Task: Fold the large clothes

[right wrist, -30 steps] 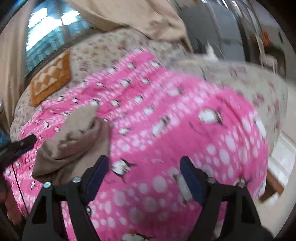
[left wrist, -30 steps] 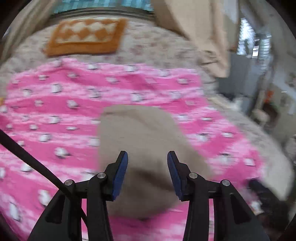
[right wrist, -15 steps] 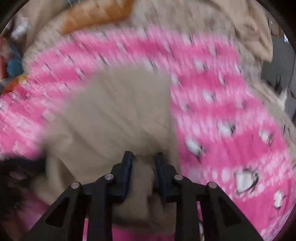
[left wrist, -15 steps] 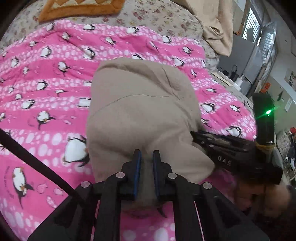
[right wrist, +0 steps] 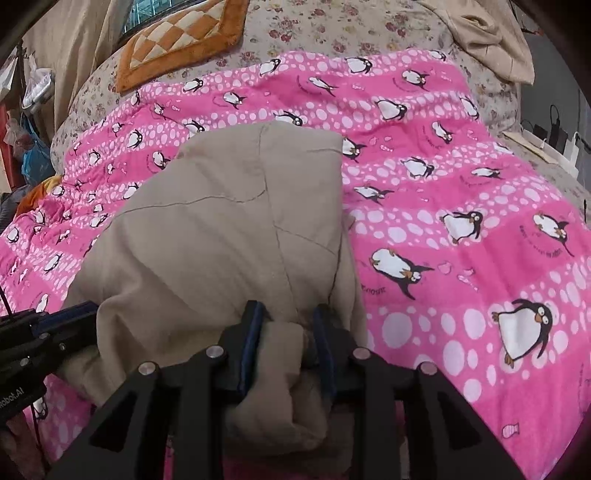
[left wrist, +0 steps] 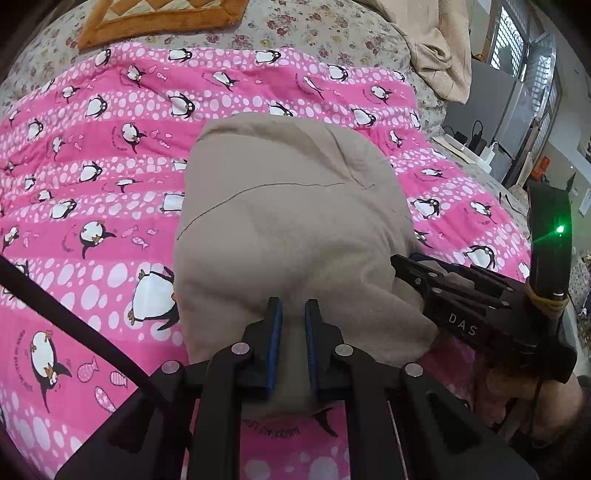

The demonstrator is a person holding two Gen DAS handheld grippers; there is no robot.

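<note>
A beige garment (left wrist: 288,229) lies bunched on a pink penguin blanket (left wrist: 92,155). My left gripper (left wrist: 293,321) is shut on the garment's near edge. My right gripper (right wrist: 288,325) is shut on a thick fold of the same garment (right wrist: 229,229) at its near right side. The right gripper also shows in the left wrist view (left wrist: 454,295), pinching the garment's right edge. The left gripper shows at the left edge of the right wrist view (right wrist: 44,328). The garment's underside is hidden.
The pink blanket (right wrist: 461,221) covers a floral bedsheet (left wrist: 314,26). An orange checkered cushion (right wrist: 177,40) lies at the far side. A tan cloth (left wrist: 436,55) hangs at the far right. Cables and chargers (left wrist: 476,144) sit beyond the bed's right edge.
Both grippers were open a second ago, came down onto the beige garment and shut on its near edge. Since half a second ago they have barely moved.
</note>
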